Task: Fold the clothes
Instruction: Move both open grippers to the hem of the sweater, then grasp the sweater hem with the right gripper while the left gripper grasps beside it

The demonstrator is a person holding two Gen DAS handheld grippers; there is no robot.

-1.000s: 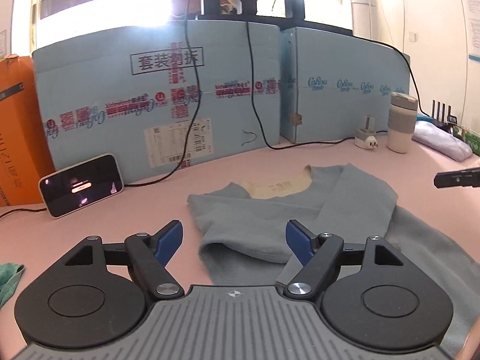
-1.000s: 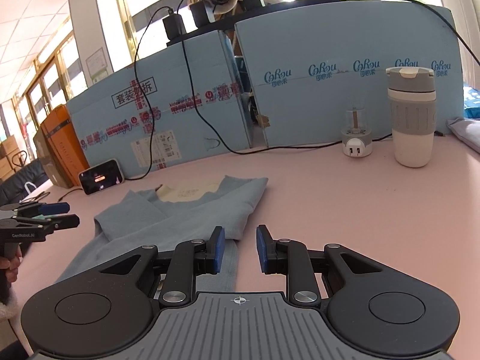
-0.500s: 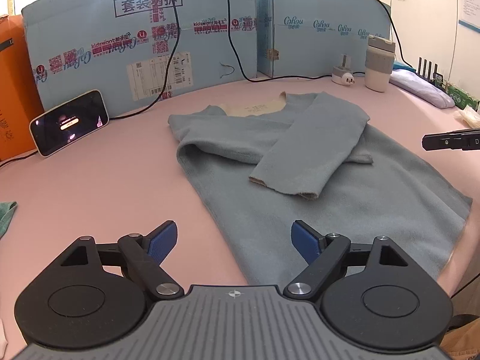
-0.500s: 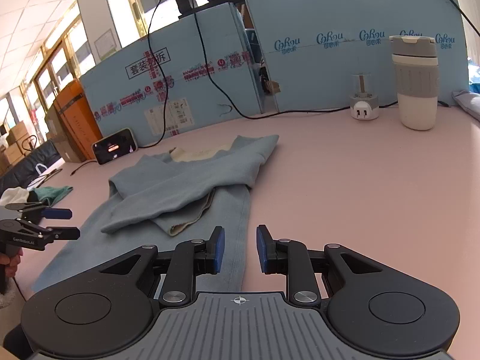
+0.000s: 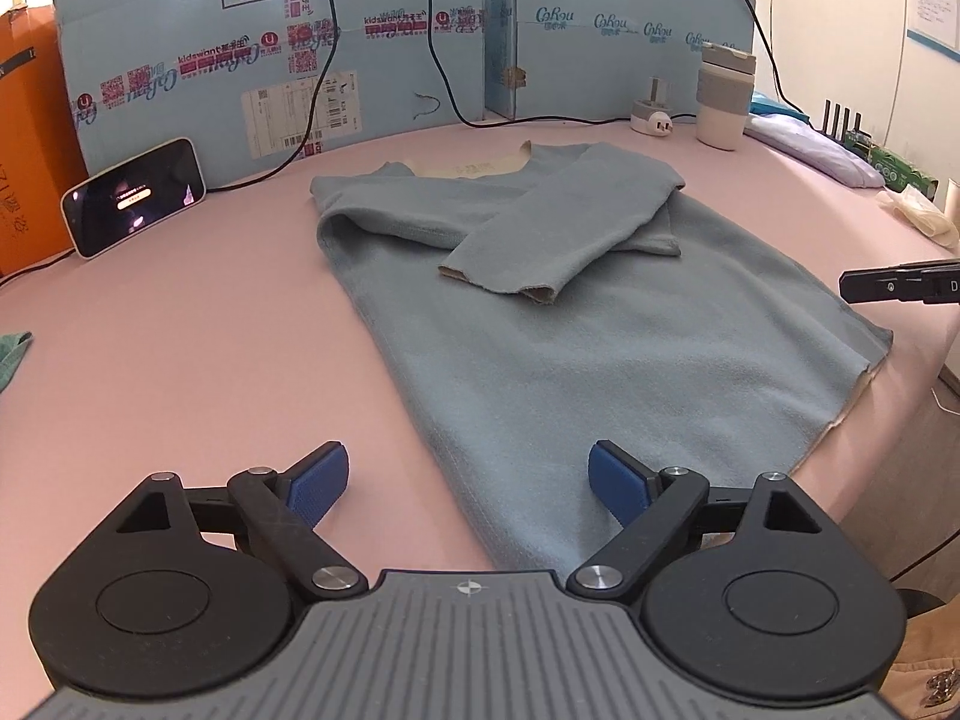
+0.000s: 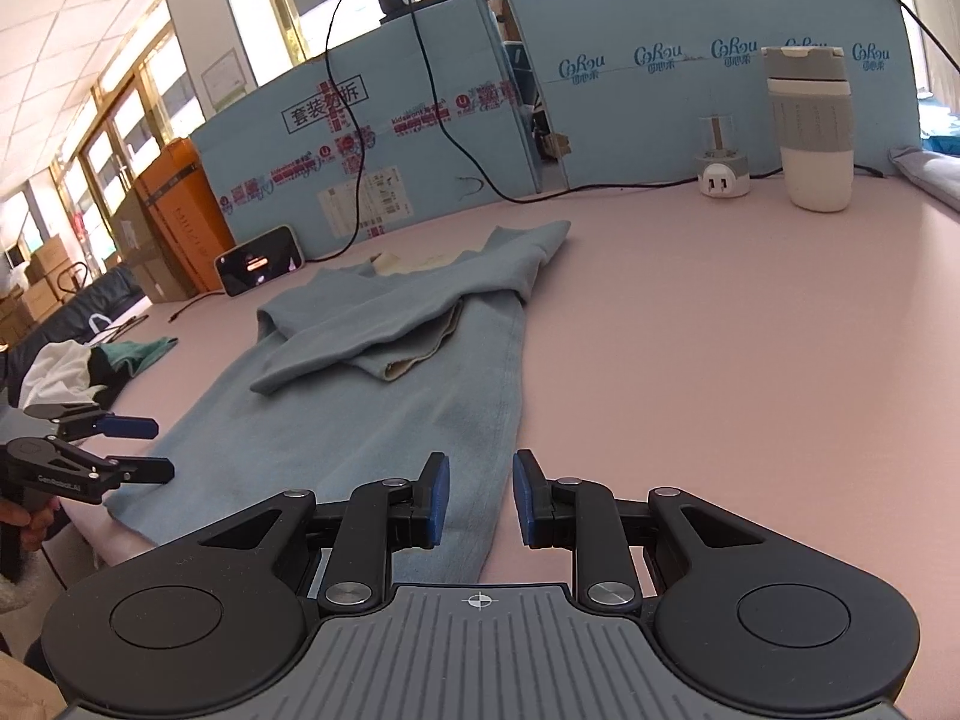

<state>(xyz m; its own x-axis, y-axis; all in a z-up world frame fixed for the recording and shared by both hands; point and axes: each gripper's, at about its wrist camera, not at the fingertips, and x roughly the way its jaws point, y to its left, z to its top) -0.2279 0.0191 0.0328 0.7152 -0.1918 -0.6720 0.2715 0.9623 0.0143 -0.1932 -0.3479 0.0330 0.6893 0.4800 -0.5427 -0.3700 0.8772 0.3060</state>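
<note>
The blue sweater (image 5: pixel 600 324) lies flat on the pink table (image 5: pixel 180 360) with both sleeves crossed over its chest, its hem nearest both grippers. The left gripper (image 5: pixel 468 480) has its jaws spread wide and opening, the hem's corner below and between them, untouched. The right gripper (image 6: pixel 477 495) keeps a narrow gap pinching nothing, the hem's other corner just beneath its left jaw.

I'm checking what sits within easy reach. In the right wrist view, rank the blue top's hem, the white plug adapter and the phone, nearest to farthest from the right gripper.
From the right gripper:
1. Blue top: its hem lies just ahead of the fingertips, slightly left.
2. White plug adapter: far right, by the blue boards.
3. Phone: far left, leaning on the boards.
The adapter and phone are close to call.
</note>
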